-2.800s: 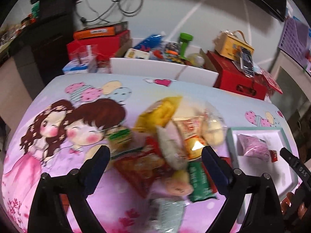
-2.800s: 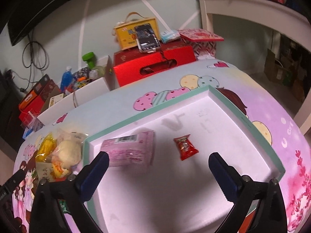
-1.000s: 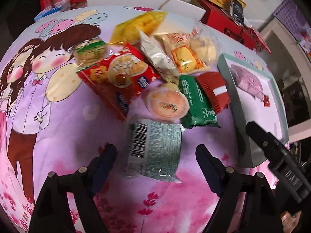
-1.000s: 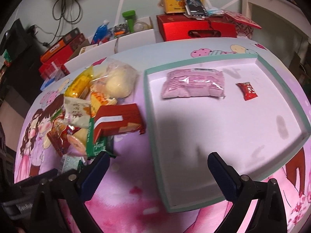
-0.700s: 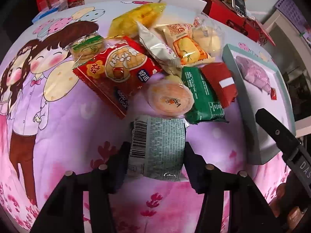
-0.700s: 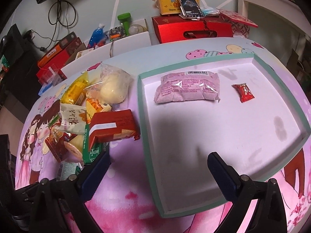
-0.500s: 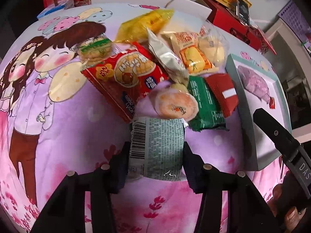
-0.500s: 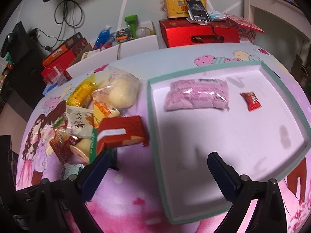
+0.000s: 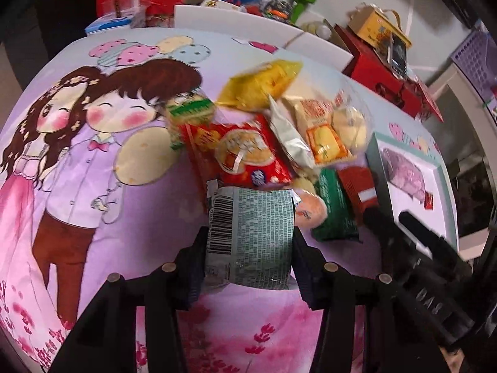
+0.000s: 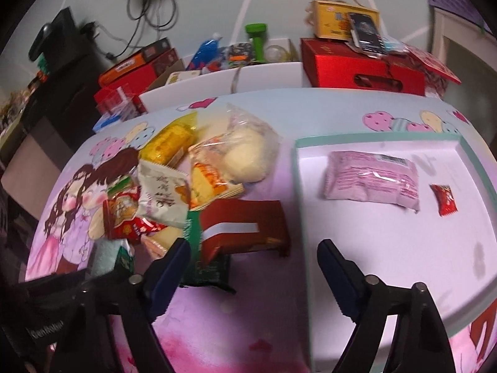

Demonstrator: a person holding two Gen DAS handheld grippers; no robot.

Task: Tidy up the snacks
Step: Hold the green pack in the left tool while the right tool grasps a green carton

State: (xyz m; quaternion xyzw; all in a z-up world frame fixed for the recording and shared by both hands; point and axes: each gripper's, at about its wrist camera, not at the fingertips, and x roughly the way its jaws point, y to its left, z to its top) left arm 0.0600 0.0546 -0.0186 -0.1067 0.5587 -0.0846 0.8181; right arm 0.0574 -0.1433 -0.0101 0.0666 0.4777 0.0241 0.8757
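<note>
We note the tray (image 10: 466, 283) holds a pink packet (image 10: 371, 180) and a red candy (image 10: 444, 199) at its 3 o'clock. Left gripper (image 9: 248, 248) clamps a crinkly grey-green packet (image 9: 251, 233) (barcode up). Right gripper (image 10: 253, 267), empty, closing near a red box (image 10: 242, 227).

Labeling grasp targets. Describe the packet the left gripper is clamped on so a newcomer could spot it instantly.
Start at the white tray with the green rim, then move to the snack pile beside it. The packet sits at the pile's near edge, clamped between the left gripper fingers. It is the only grey-green one, showing fine print and a barcode instead of bright artwork.
</note>
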